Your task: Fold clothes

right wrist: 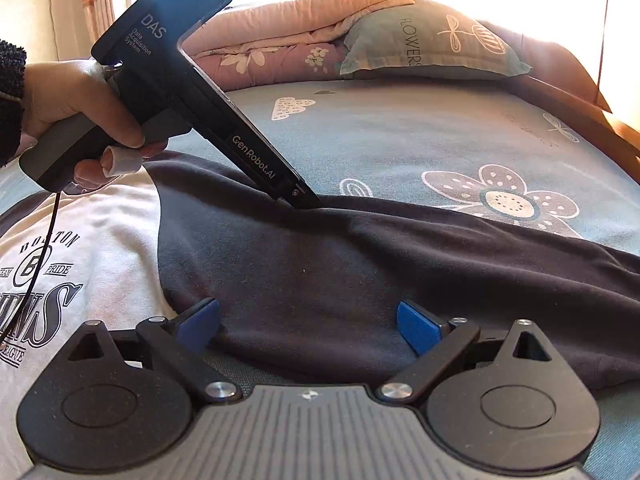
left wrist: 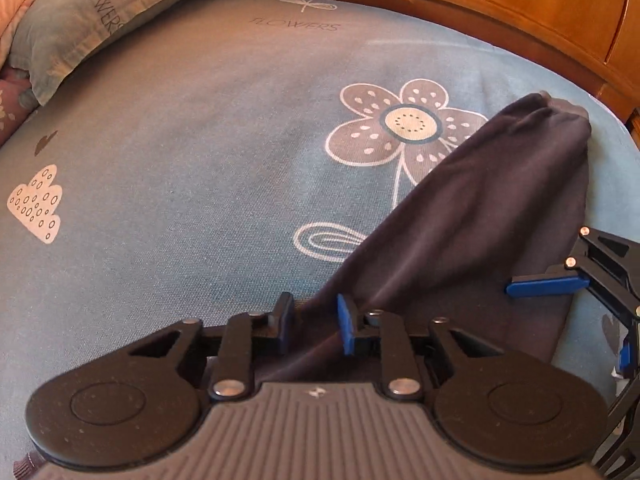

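two grippers work one dark sleeve (left wrist: 472,216) on the bed (left wrist: 180,140). nearest in the left view, the left gripper (left wrist: 314,322) has its jaws partly closed with a fold of sleeve between them, though a firm pinch cannot be told. from there the sleeve's long axis runs toward 1 o'clock, ending at the cuff (left wrist: 556,112). the right gripper (right wrist: 308,326) has its jaws wide apart, holding nothing, over the sleeve where it meets the white shirt body (right wrist: 80,264) at 9 o'clock. judging by this, the left hand (right wrist: 76,112) is nearer to carrying the sleeve inward. farthest off lies a pillow (right wrist: 432,44); no containers show.
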